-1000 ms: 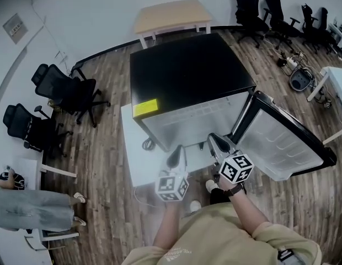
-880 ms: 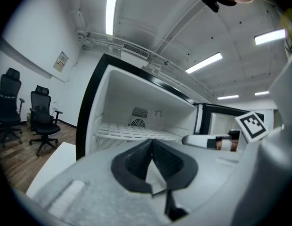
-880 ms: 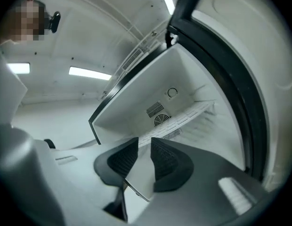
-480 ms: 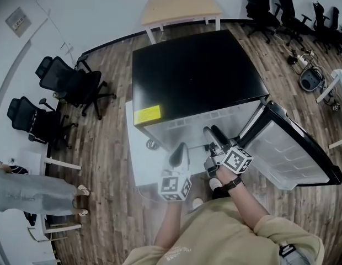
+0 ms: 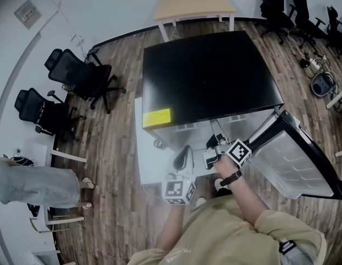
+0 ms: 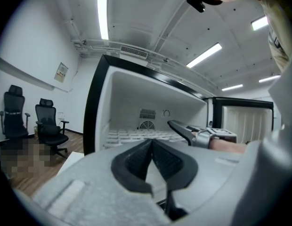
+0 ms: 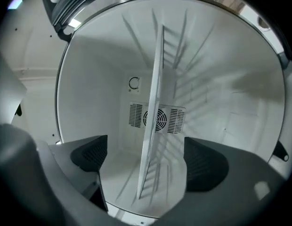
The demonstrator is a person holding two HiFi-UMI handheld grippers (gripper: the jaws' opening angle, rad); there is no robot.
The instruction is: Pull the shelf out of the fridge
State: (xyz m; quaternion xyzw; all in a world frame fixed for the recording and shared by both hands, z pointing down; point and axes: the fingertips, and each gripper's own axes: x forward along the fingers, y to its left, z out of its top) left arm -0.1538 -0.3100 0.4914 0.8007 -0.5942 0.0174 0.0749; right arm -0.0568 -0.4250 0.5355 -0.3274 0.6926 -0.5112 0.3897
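Wood-plank floor (image 5: pixel 105 148) under a black-topped white fridge (image 5: pixel 209 76), its door (image 5: pixel 303 159) swung open toward four o'clock. The right gripper (image 7: pixel 147 160), jaws just opening wide, straddles the white wire shelf (image 7: pixel 153 107) inside without touching it; the left gripper (image 6: pixel 152 147), at its eight o'clock, is pinched together, empty

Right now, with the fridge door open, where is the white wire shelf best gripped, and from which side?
Grip the front rim of the white wire shelf, coming in through the open front of the black-topped fridge. It is a thin flat rack with its rear deep inside. The right gripper, whose jaws have just been opening, is lined up edge-on with that rim, not touching it.
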